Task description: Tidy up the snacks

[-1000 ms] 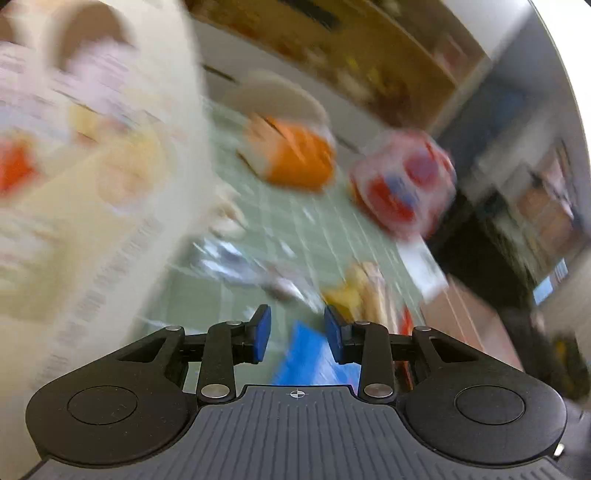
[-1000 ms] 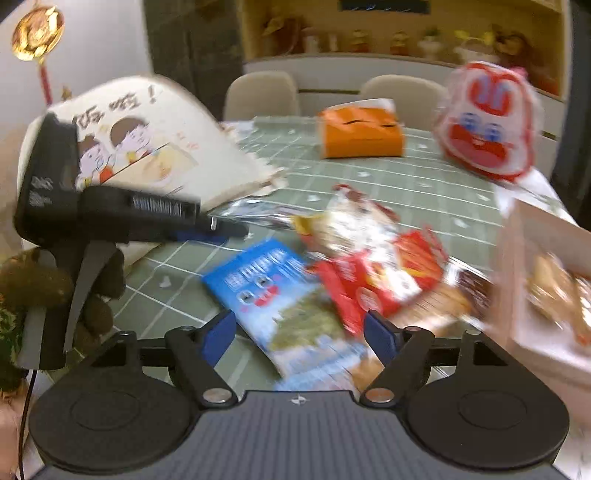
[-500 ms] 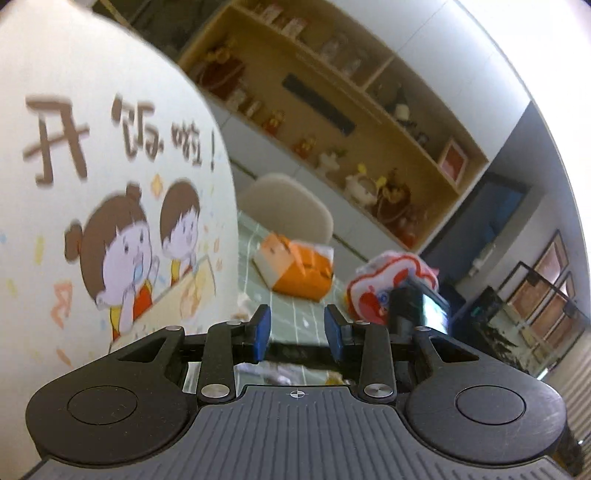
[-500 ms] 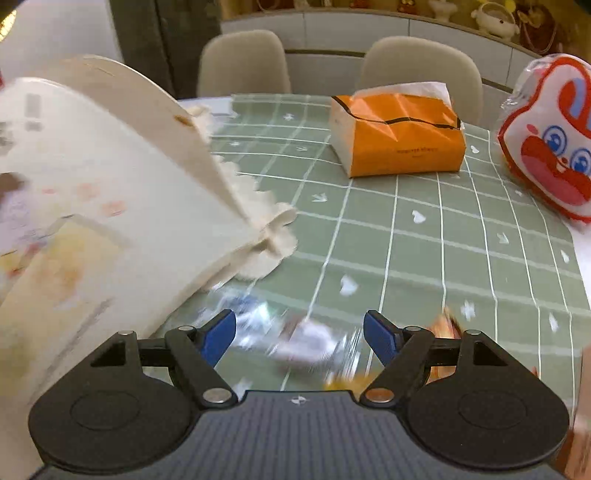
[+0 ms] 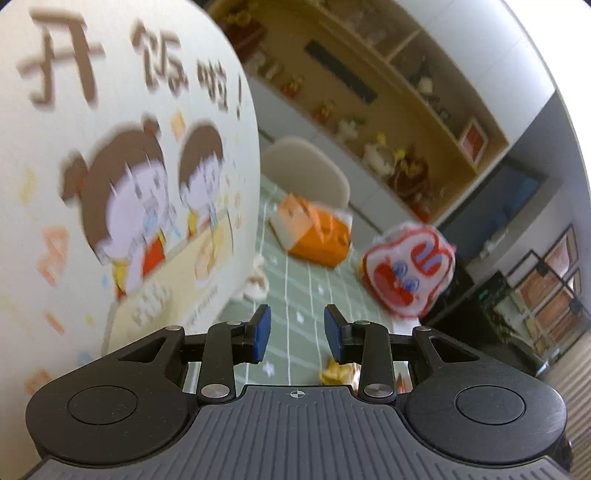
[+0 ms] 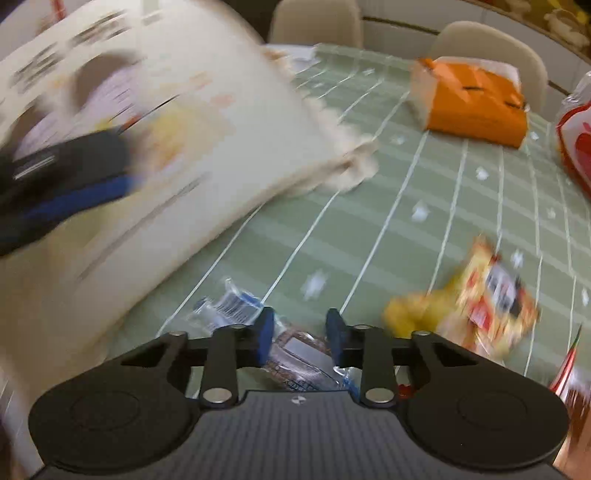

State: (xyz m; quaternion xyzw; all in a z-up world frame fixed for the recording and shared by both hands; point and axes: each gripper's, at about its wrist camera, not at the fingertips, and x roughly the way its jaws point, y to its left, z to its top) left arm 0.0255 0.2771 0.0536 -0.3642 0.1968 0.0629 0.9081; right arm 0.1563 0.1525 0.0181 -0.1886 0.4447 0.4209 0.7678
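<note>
A large cream bag [image 5: 122, 177] printed with two cartoon children stands at the table's left and also fills the left of the right wrist view [image 6: 177, 147]. My left gripper [image 5: 297, 332] is open and empty beside the bag, above the green checked tablecloth [image 5: 295, 280]. My right gripper [image 6: 300, 334] has its jaws partly closed around a clear-wrapped brown snack [image 6: 295, 354] lying on the cloth; contact is unclear. A yellow and red snack packet [image 6: 476, 299] lies to its right. The left gripper shows blurred at the left of the right wrist view [image 6: 62, 184].
An orange tissue box [image 6: 472, 103] and a red and white rabbit bag [image 5: 406, 273] sit at the far side of the table. Two beige chairs [image 6: 314, 22] stand behind it. A red packet edge [image 6: 565, 369] shows at the right.
My right gripper has narrowed from wide open and dropped over the clear-wrapped snack. My left gripper has tilted down a little, bringing more of the tablecloth into view.
</note>
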